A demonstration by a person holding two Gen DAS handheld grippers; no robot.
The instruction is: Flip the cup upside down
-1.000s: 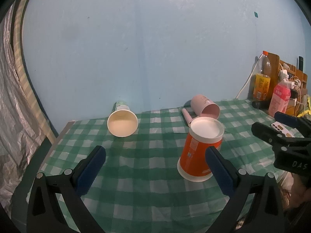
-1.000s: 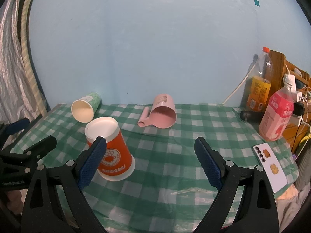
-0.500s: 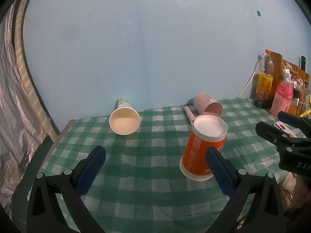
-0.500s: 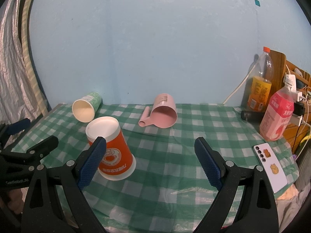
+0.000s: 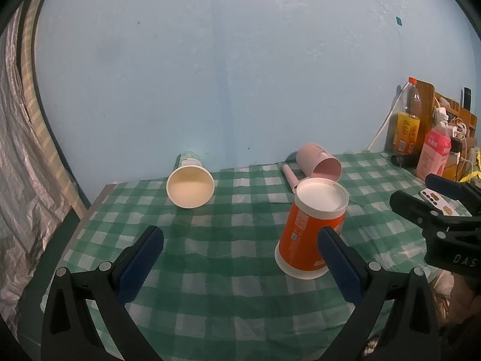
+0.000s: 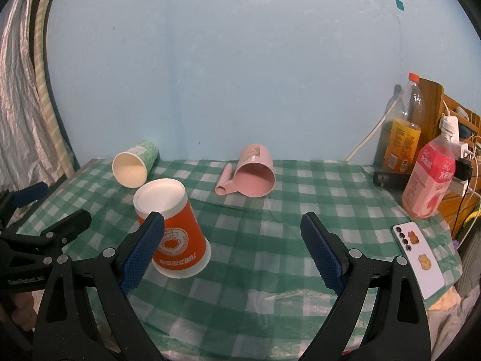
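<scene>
An orange paper cup point(image 5: 312, 228) point(image 6: 173, 231) stands upside down on the green checked tablecloth point(image 5: 228, 270), its white base up. A green paper cup point(image 5: 190, 184) point(image 6: 133, 167) lies on its side at the back left, mouth toward me. A pink handled cup point(image 5: 319, 165) point(image 6: 255, 171) lies on its side at the back. My left gripper point(image 5: 240, 261) is open and empty above the cloth, its right finger in front of the orange cup. My right gripper point(image 6: 234, 249) is open and empty, its left finger in front of the orange cup.
Two bottles point(image 6: 401, 132) point(image 6: 428, 180) and a wooden rack with cables point(image 6: 451, 126) stand at the right. A phone point(image 6: 418, 258) lies near the table's right edge. A blue wall point(image 6: 240, 75) rises behind. Foil sheeting point(image 5: 21, 162) hangs left.
Both grippers have drawn back slightly from the table, still open. The cups have not moved.
</scene>
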